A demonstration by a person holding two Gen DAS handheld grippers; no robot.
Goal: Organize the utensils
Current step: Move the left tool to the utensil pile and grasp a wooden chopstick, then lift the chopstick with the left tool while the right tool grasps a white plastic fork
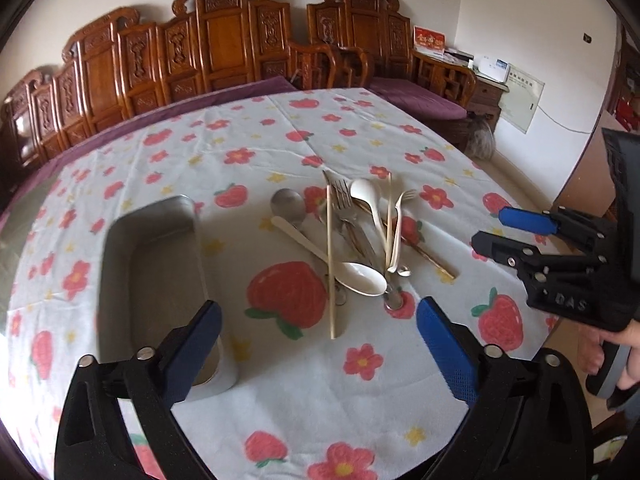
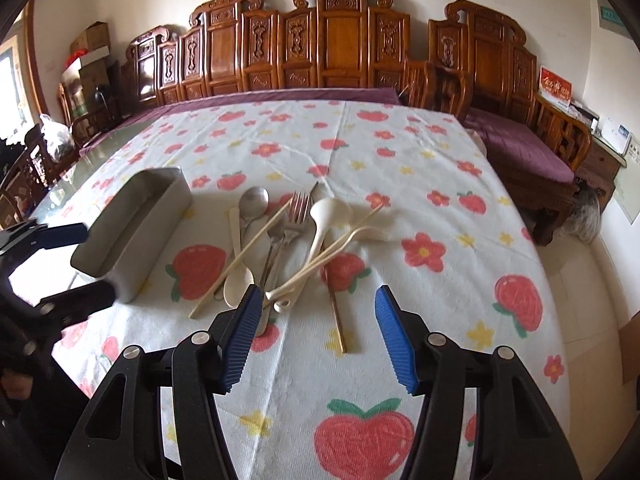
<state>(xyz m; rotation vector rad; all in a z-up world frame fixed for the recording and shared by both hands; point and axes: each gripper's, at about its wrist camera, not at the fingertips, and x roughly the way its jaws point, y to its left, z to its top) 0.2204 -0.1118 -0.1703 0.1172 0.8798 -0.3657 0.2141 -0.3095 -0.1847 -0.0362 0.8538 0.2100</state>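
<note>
Lying in a loose heap at the centre of both views, the utensils (image 2: 288,248) rest on a strawberry-print tablecloth (image 2: 420,184), most with their long axes running from near edge to far edge of the table. In the right wrist view, a metal fork (image 2: 298,210) points its tines toward the far side, a pale chopstick (image 2: 244,256) slants from lower left to upper right, and a white ladle-shaped spoon (image 2: 322,220) sits just right of the fork. A grey oblong metal tray (image 1: 152,280) stands left of the heap, lengthwise toward the far edge. Carved wooden benches (image 2: 340,52) line the wall behind. The left gripper (image 1: 320,340) and right gripper (image 2: 316,336) are both spread wide, holding nothing. Raised letters "DAS" show on the right gripper's body at the right of the left wrist view.
</note>
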